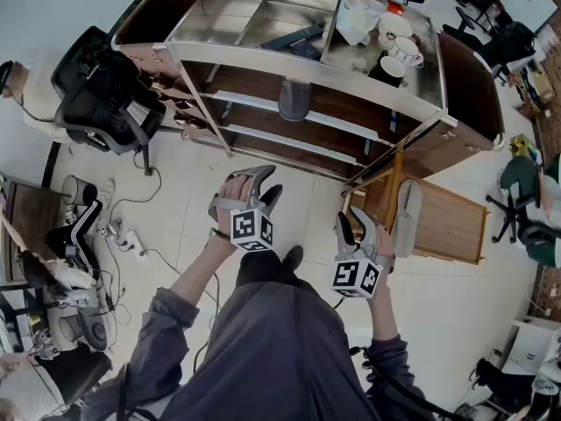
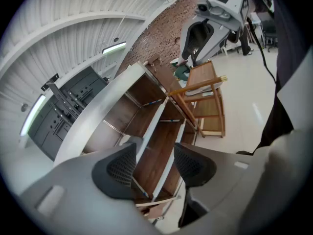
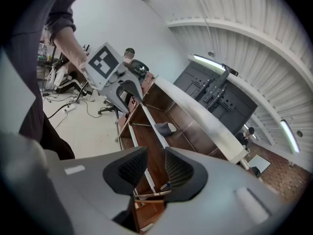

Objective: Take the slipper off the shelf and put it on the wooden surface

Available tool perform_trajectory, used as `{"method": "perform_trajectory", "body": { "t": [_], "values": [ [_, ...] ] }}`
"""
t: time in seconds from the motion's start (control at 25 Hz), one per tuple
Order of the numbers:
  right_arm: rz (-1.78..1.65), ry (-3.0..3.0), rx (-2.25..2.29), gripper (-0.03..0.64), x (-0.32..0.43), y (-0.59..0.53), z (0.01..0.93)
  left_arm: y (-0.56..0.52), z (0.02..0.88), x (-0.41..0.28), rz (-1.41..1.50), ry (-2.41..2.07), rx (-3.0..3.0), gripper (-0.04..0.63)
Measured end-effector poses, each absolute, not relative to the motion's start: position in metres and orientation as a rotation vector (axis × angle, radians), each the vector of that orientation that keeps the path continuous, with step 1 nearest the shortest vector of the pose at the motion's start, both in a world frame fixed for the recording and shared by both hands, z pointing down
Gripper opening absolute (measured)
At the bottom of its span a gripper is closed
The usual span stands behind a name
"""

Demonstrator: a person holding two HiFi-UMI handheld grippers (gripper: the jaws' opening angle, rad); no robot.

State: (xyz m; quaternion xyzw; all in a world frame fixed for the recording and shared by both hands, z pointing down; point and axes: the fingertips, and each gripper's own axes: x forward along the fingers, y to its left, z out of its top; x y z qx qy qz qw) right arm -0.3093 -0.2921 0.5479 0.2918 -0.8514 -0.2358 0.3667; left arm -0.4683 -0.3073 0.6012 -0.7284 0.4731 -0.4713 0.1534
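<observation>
A grey slipper sits on the upper wooden shelf of the metal-framed shelf unit; the right gripper view also shows this slipper, well beyond the jaws. A second grey slipper lies on the low wooden surface to the right. My left gripper hangs over the floor in front of the shelf, open and with nothing in it. Just left of the wooden surface, my right gripper is also open, with nothing between its jaws.
Cups and a white pitcher stand on the shelf unit's metal top. A black office chair is at the left, with cables and a power strip on the floor. Another chair stands at the far right.
</observation>
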Motion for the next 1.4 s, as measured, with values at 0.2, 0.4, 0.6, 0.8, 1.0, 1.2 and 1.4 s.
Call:
{"method": "perform_trajectory", "body": {
  "t": [0.2, 0.4, 0.6, 0.8, 1.0, 1.2, 1.4],
  "values": [
    [-0.651, -2.174, 0.691, 0.107, -0.353, -0.372, 0.552, -0.415, 0.624, -0.495, -1.411, 1.334, -1.958, 0.295],
    [-0.616, -2.209, 0.656, 0.081, -0.389, -0.409, 0.54, -0.486, 0.679, -0.509, -1.517, 1.218, -1.907, 0.314],
    [-0.529, -2.168, 0.657, 0.061, -0.393, -0.455, 0.538, -0.537, 0.731, -0.524, -1.605, 1.107, -1.873, 0.373],
    [-0.487, -2.122, 0.69, 0.06, -0.383, -0.48, 0.54, -0.562, 0.725, -0.537, -1.548, 1.148, -1.894, 0.132],
    [-0.477, -2.116, 0.735, 0.055, -0.361, -0.476, 0.537, -0.563, 0.677, -0.545, -1.436, 1.233, -1.8, 0.096],
    [-0.538, -2.12, 0.815, 0.049, -0.32, -0.453, 0.529, -0.511, 0.648, -0.522, -1.392, 1.287, -1.769, 0.092],
    [-0.577, -2.155, 0.867, 0.037, -0.239, -0.387, 0.536, -0.381, 0.63, -0.434, -1.393, 1.304, -1.772, 0.092]
  ]
}}
